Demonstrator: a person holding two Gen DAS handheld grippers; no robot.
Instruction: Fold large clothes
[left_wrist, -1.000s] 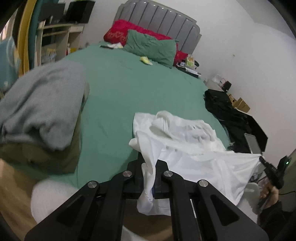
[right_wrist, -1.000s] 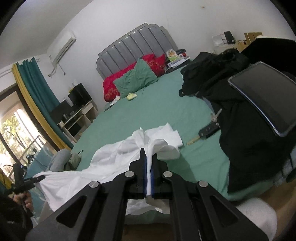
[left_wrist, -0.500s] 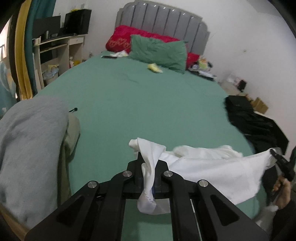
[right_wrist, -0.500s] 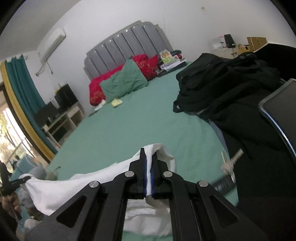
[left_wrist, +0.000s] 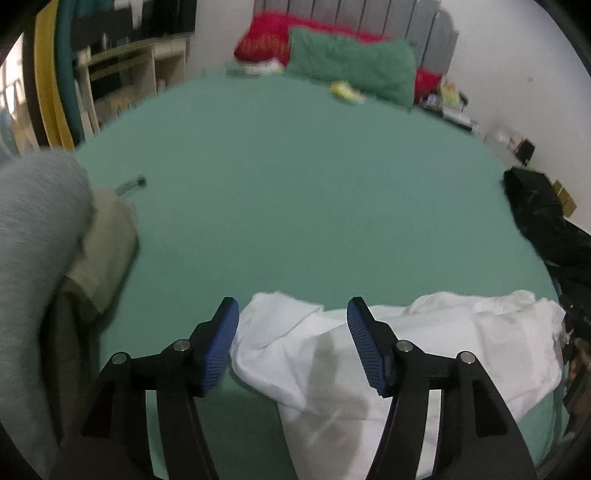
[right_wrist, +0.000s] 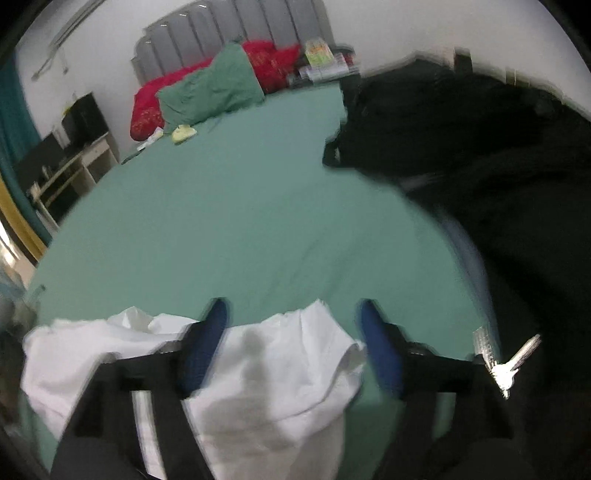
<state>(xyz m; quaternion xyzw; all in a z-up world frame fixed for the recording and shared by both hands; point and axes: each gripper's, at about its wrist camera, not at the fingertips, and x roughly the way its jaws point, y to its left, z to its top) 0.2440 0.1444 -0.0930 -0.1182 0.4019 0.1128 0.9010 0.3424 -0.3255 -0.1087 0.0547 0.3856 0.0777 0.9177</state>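
My left tool (left_wrist: 291, 325) and right tool (right_wrist: 291, 328), jaws opening, straddle the crumpled white garment (left_wrist: 424, 354) on the bed (left_wrist: 295, 206). Only right view shows keys (right_wrist: 513, 365); left, grey clothing (left_wrist: 33, 236).

My view: green bed sheet (left_wrist: 295, 206) mostly bare. Green pillow (left_wrist: 351, 62) leans on red pillow (left_wrist: 269, 35) at grey headboard (right_wrist: 221, 29). Small yellow item (left_wrist: 345, 90) just in front of them. Black clothes pile (right_wrist: 480, 155) right, keys (right_wrist: 513, 363) beside it. Grey garment (left_wrist: 33, 236) on beige one (left_wrist: 103, 251) left.
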